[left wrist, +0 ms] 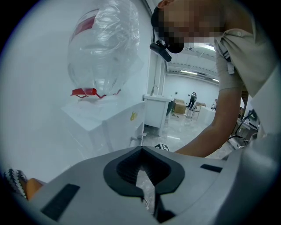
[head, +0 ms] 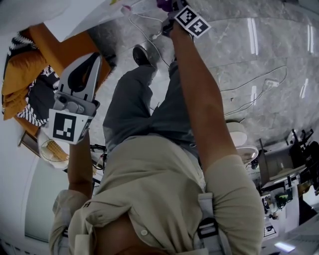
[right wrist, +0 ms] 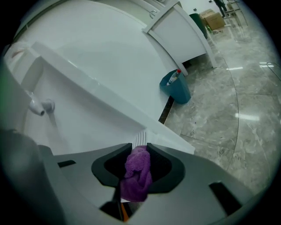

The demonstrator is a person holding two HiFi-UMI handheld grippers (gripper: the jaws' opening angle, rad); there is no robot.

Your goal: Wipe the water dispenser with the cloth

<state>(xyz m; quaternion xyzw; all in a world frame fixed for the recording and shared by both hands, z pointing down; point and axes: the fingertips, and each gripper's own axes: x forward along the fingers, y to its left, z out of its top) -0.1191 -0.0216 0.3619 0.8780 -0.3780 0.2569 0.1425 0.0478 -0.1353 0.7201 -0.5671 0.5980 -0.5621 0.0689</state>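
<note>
The water dispenser is a white cabinet (left wrist: 109, 123) with a clear bottle (left wrist: 103, 48) on top and a small tap (left wrist: 136, 138) on its front. In the right gripper view its white front (right wrist: 88, 66) fills the frame, with the tap (right wrist: 41, 106) at the left and a ribbed drip grille (right wrist: 139, 138) just past the jaws. My right gripper (right wrist: 139, 147) is shut on a purple cloth (right wrist: 137, 173), held low against the dispenser's ledge. In the head view the right gripper (head: 169, 10) reaches far forward. The left gripper (head: 92, 60) hangs back, its jaws (left wrist: 141, 149) shut on nothing.
A blue bin holding a spray bottle (right wrist: 175, 88) stands by the wall on the marble floor, beside a white cabinet (right wrist: 184, 35). Orange and striped fabric (head: 25, 74) lies at the left. White cables (head: 249, 84) trail over the floor, and equipment (head: 284, 164) crowds the right.
</note>
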